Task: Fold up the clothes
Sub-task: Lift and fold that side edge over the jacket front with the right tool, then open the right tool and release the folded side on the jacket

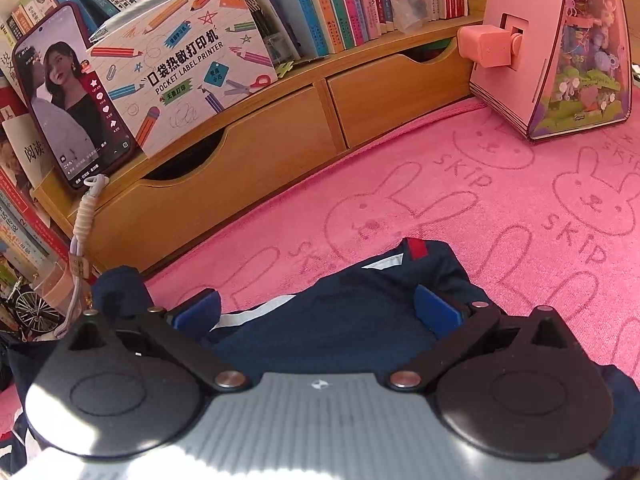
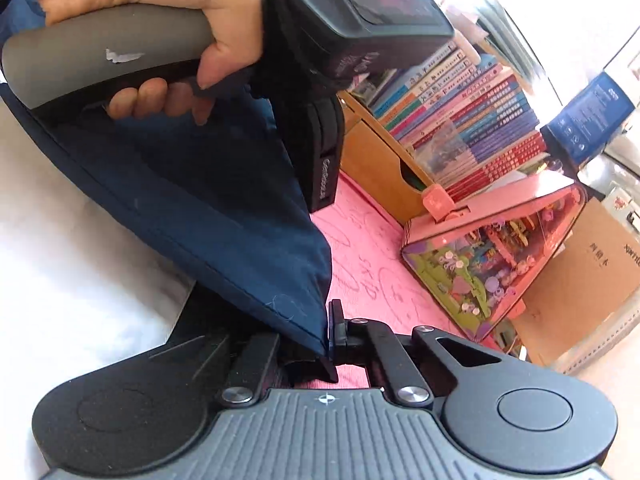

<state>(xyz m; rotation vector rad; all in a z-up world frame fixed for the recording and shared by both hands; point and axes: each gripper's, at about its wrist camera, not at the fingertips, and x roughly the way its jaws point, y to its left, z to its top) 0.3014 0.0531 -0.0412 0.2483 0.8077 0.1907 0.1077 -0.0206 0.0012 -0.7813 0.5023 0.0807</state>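
the right tongs [image 2: 326,344] are pinched shut on a corner of the navy garment [image 2: 208,200], which hangs from them as a taut raised sheet running up to ten o'clock in the right wrist view. above it a hand [image 2: 152,12] grips the handle of the other tool. the left tongs [image 1: 320,308] stand wide, blue pads apart, over a bunched part of the same navy garment [image 1: 340,320]; they grip nothing. a red tab and white trim show at the garment's far edge, at twelve o'clock from the left tongs.

progress: the garment lies partly on the counter and is partly lifted, rumpled, with no flat finished packet in view. in the inspector's judgement a fold is under way, one corner being carried; how many folds are made cannot be told. flattening and squaring appear outstanding.

surface: the counter carries a pink towel [image 1: 460,184] printed with rabbits and the word "skip". it looks soft and likely to drag at cloth.

room: at one o'clock stands a pink display case [image 1: 552,60] of small figures. behind, a wooden shelf [image 1: 280,128] with two drawers holds rows of books [image 1: 340,0], a label printer box [image 1: 184,64] and, at ten o'clock, a propped phone [image 1: 72,96].
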